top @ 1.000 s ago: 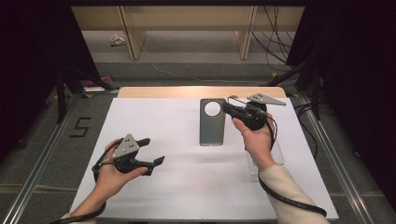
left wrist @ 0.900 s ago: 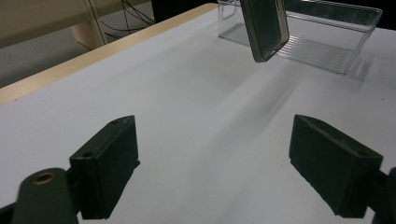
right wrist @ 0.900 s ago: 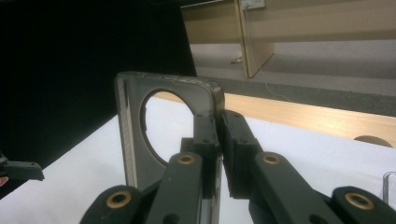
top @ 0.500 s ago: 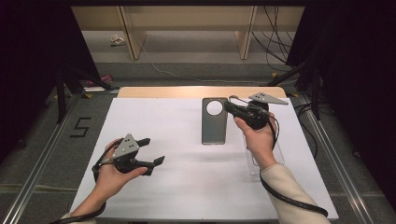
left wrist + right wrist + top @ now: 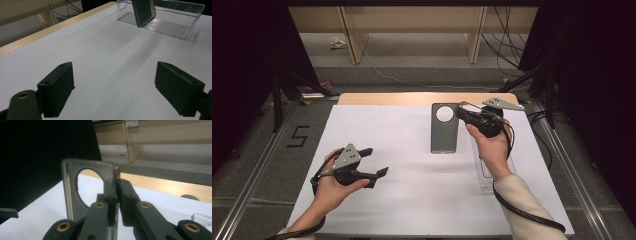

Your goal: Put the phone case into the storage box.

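A grey phone case (image 5: 444,132) with a round camera hole hangs above the white table, right of centre. My right gripper (image 5: 460,112) is shut on the case's top right edge. In the right gripper view the jaws pinch that edge of the case (image 5: 72,187) beside the hole, gripper (image 5: 117,192). My left gripper (image 5: 376,161) rests in the person's hand at the table's left front, open and holding nothing. The left gripper view has its jaws wide apart over bare sheet, gripper (image 5: 115,90), with the case (image 5: 143,11) far ahead.
A clear plastic tray (image 5: 486,175) lies under the right forearm, also seen as the ribbed clear tray (image 5: 175,27) behind the case. A white sheet (image 5: 412,200) covers the table, with a wooden strip (image 5: 387,98) along its far edge. Cables trail at back right.
The right gripper and the phone case have drifted slightly to the right. The left gripper has stayed where it was, still open.
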### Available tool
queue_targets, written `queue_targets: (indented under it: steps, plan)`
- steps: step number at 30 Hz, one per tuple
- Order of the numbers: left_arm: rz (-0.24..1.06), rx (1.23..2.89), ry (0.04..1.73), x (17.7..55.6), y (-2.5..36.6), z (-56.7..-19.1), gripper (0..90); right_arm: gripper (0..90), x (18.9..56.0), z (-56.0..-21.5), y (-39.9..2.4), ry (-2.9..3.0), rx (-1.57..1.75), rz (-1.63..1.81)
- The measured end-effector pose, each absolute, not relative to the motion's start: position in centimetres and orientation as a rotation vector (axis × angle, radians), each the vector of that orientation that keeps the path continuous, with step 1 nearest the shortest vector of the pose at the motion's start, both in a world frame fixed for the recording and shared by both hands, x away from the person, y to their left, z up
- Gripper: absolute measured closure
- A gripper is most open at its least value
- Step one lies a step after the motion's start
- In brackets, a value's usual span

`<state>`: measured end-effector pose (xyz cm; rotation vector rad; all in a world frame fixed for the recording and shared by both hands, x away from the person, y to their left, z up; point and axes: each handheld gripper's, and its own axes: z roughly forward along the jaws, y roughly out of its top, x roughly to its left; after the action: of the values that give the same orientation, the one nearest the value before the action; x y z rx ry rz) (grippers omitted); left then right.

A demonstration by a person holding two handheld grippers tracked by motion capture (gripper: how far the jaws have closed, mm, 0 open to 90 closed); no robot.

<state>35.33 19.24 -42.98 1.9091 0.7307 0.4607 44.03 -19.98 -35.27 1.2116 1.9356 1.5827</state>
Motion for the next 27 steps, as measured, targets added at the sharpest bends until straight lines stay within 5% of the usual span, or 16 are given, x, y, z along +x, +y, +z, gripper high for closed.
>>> queue_targets:
  steps: [27]
  plan:
    - [0.455, 1.91, 0.731, 35.4, 19.2, -43.1, 15.4, 85.1, 44.3, -35.0, -21.1, 1.924, 1.21, 1.567]
